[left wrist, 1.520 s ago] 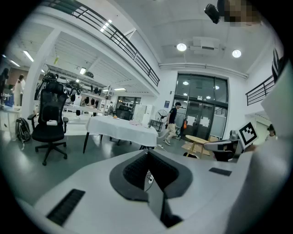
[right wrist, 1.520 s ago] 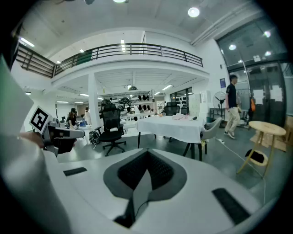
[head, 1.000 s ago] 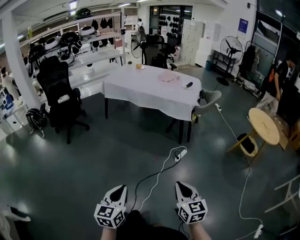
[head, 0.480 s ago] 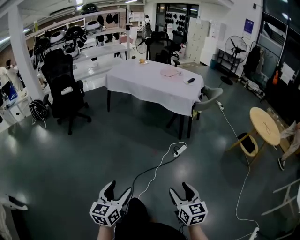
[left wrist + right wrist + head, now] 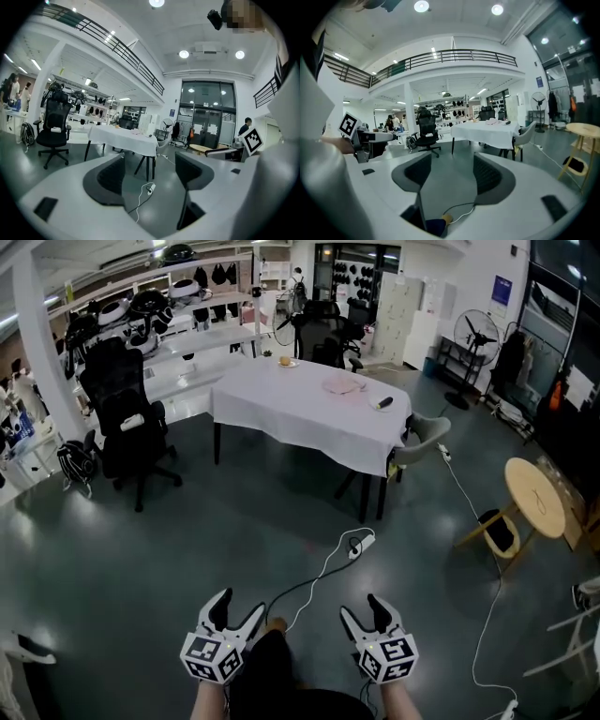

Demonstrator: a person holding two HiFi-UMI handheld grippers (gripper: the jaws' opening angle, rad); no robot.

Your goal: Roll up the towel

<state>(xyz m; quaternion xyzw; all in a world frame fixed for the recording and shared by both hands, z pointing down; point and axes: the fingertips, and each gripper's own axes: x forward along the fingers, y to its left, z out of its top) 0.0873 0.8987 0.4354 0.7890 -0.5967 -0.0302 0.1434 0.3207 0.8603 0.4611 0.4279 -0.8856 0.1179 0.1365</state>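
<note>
A pink towel lies crumpled on the far side of the white-clothed table, well across the room from me. The right gripper view also catches the towel, far off on that table. Both grippers are held low in front of me over the dark floor, pointing toward the table. My left gripper is open with nothing between its jaws, and past its jaws I see only floor and a cable. Just as empty, my right gripper is open, its jaws framing bare floor.
A white power strip and its cable trail over the floor between me and the table. A black office chair stands at the left, a grey chair at the table's right end. A round wooden table is at the right.
Both grippers went from shut to open. The view has drifted slightly toward the table. The person at the right has left the view.
</note>
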